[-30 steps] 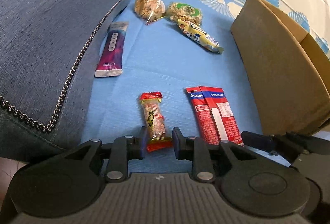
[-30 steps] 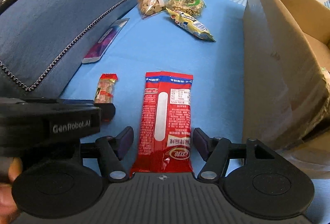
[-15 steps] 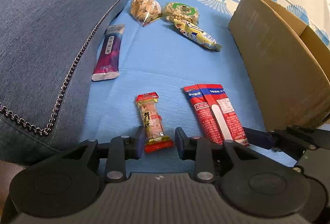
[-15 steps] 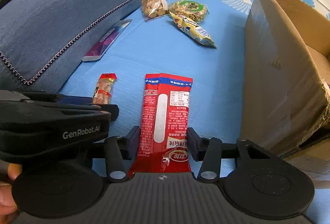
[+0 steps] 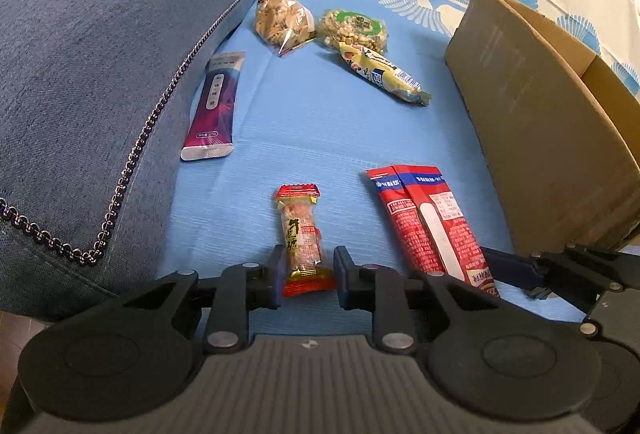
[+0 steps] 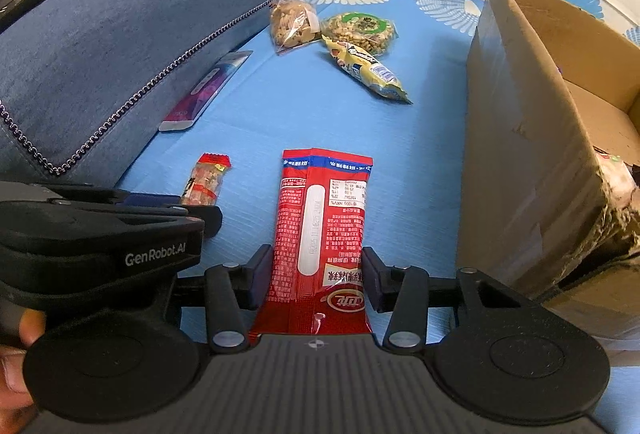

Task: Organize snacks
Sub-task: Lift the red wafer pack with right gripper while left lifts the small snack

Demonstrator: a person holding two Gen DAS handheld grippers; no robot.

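The left gripper is closing its fingers around the small candy, and the right gripper squeezes the red packet. Both snacks still lie on the blue bed. Four more snacks wait near 12 o'clock, and the cardboard box at 3 o'clock looks like where they go, so most of the job seems left.
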